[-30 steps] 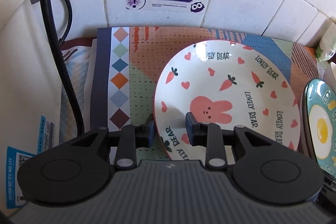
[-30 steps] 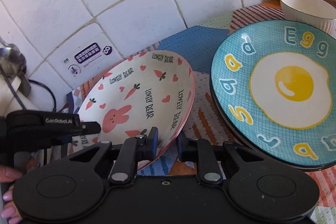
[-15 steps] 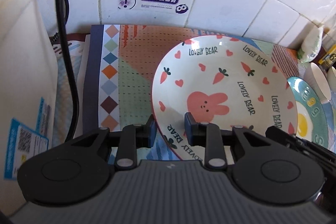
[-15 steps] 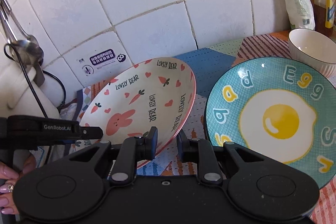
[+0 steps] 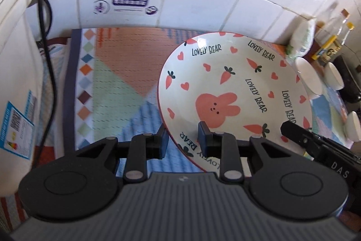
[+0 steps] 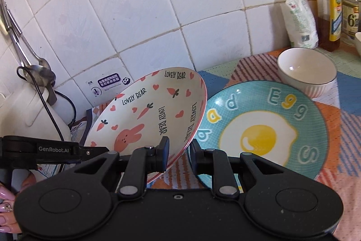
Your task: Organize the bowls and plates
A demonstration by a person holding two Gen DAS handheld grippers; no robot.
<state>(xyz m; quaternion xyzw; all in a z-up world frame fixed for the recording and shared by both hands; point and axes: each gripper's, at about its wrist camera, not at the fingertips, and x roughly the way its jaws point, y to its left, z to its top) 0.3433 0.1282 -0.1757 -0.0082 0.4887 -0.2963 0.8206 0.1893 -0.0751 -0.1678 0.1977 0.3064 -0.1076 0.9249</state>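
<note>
Both hand-held grippers are clamped on the same dish: the left hand-held gripper [image 5: 181, 139] pinches the near rim of the bunny plate [image 5: 234, 92], one pad under the rim and one on the printed face, while the right hand-held gripper [image 6: 179, 154] grips the rim on the opposite side, one pad inside and one beneath. In the right wrist view the bunny plate is clear of the patterned mat [image 5: 117, 64] covering the table, tilted with its far edge raised, and hanging just to the left of the egg plate [image 6: 266, 128], which lies flat on the mat. Judging by this, the task is in an early-to-middle stage: one plate is picked up and being carried, not yet set down anywhere. What seems to be left is to land it, most plausibly on the egg plate to make a stack, and then deal with the bowls. A white bowl [image 6: 306, 71] stands just behind the egg plate, and the left wrist view shows further white bowls [image 5: 334, 76] scattered singly toward the bottles [image 6: 327, 3] at the wall, none of them nested yet.
</note>
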